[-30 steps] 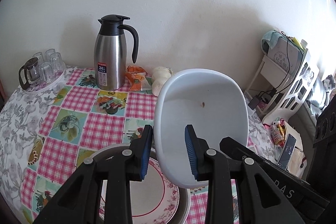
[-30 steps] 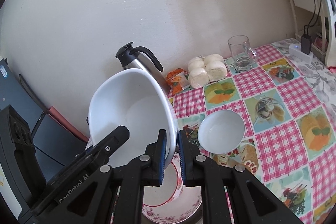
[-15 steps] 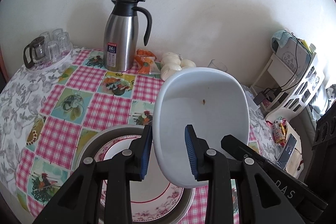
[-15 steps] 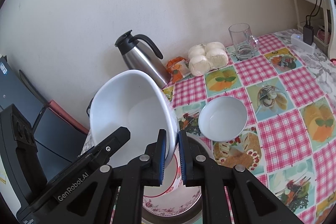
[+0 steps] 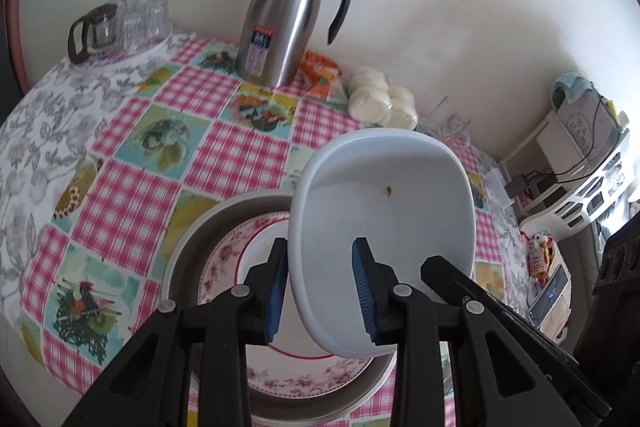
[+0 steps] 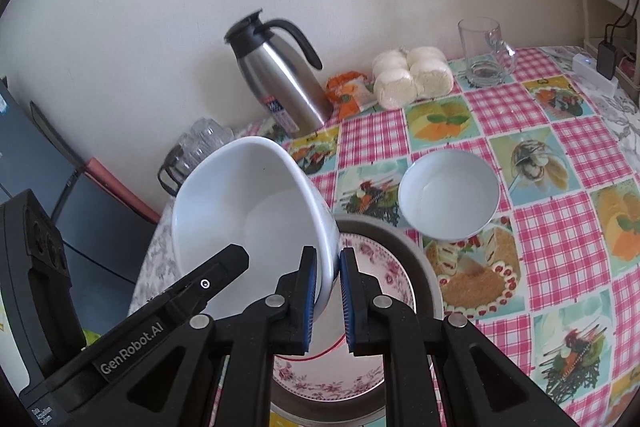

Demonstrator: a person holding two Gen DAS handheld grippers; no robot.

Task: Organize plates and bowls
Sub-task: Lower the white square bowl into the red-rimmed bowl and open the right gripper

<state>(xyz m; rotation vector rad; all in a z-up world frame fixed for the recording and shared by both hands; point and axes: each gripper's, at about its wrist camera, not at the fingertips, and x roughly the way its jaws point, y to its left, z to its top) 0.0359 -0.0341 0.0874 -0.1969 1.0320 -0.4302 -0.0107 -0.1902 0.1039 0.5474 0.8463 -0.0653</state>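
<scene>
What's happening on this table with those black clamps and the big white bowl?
A person is tidying dishes with two handheld grippers. The right gripper pinches the rim of the large white bowl, tilted above a flowered plate in a metal pan. The left gripper's jaws straddle the rim, not clamped. A small white bowl waits nearby.

Soft, even daylight fills both views, brightest on the pale wall [image 5: 440,7], and shadows are faint. Fisheye bending curves the worktop [image 6: 560,187] and leaves dark corners. The steel jug [image 5: 284,23] shows slight motion blur in both views.
</scene>
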